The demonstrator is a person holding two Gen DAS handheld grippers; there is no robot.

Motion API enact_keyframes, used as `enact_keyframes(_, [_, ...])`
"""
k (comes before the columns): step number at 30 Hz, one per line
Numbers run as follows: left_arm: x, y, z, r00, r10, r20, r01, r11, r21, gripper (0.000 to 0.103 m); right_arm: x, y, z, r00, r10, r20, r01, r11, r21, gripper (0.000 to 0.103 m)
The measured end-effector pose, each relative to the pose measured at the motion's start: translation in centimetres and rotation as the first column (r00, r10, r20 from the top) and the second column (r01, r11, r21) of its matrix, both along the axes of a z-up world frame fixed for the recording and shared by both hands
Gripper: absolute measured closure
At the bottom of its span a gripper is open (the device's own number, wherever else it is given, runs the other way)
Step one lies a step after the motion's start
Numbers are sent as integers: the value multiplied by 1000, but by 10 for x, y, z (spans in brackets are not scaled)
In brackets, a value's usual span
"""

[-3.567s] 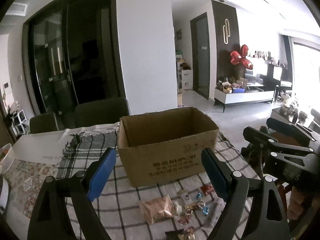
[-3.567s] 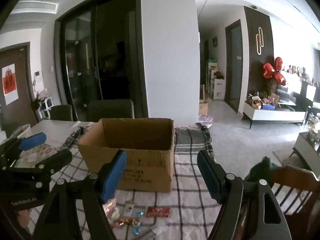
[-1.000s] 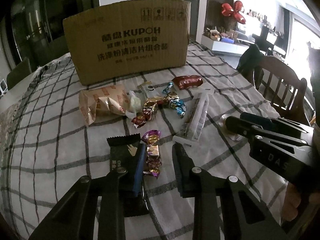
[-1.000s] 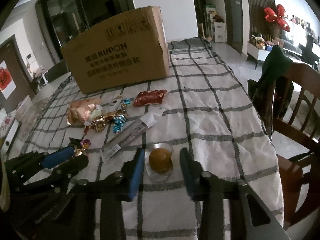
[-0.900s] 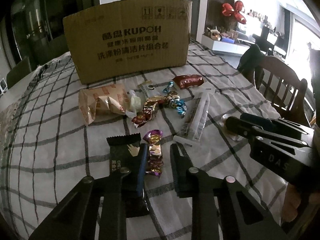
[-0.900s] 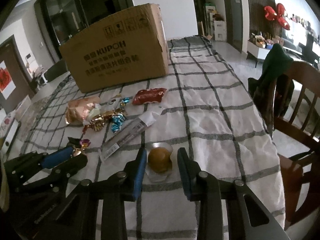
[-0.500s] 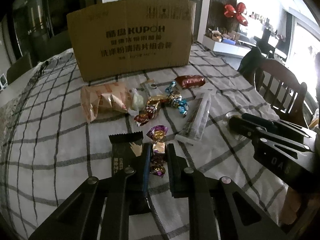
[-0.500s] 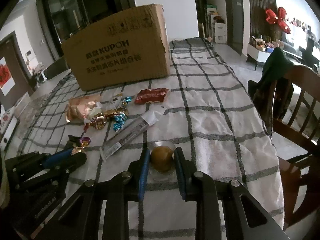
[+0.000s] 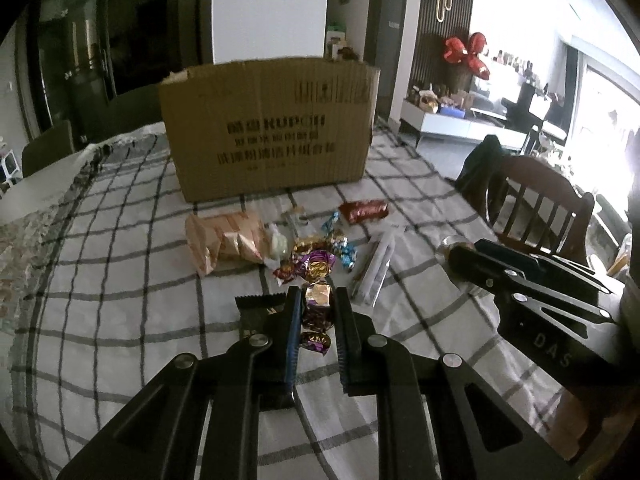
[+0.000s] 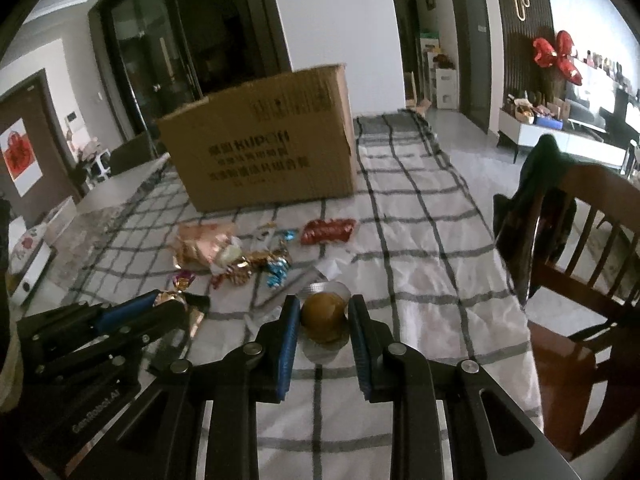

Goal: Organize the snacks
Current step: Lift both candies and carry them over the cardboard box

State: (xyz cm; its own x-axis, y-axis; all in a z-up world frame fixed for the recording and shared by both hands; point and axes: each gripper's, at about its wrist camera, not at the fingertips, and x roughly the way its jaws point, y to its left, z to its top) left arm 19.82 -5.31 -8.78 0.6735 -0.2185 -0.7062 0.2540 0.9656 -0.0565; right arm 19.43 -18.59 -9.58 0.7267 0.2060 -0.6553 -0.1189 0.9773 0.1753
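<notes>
My left gripper (image 9: 316,300) is shut on a purple and gold wrapped candy (image 9: 317,312), held just above the checked tablecloth (image 9: 120,272). My right gripper (image 10: 323,310) is shut on a round brown pastry in a clear cup (image 10: 324,316), also lifted off the cloth. Loose snacks lie ahead: a pink-gold bag (image 9: 224,242), a red packet (image 9: 364,210), several foil candies (image 9: 320,250), a long clear stick pack (image 9: 376,268) and a black wrapper (image 9: 256,312). The open cardboard box (image 9: 268,132) stands behind them. The right gripper (image 9: 520,276) shows at the right of the left wrist view.
A wooden chair (image 10: 580,240) with a dark garment over its back stands at the table's right edge. Dark chairs (image 9: 48,148) sit behind the table on the left. The left gripper's body (image 10: 100,328) fills the lower left of the right wrist view.
Both grippers closed on their snacks, the left on the purple candy and the right on the pastry cup, then rose off the cloth with them.
</notes>
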Motion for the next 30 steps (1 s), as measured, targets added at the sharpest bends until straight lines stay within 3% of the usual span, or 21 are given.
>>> enact_keyframes(16, [-7,13,62,985,1,170,0,1000,-8,86,-8,7,56,989,0,147,-3,1000,18,77])
enact_keyframes(30, [29,24,105,957,4,290,2,1000,-18,86,33,16,99,963,-4,268,-9,999,45,77])
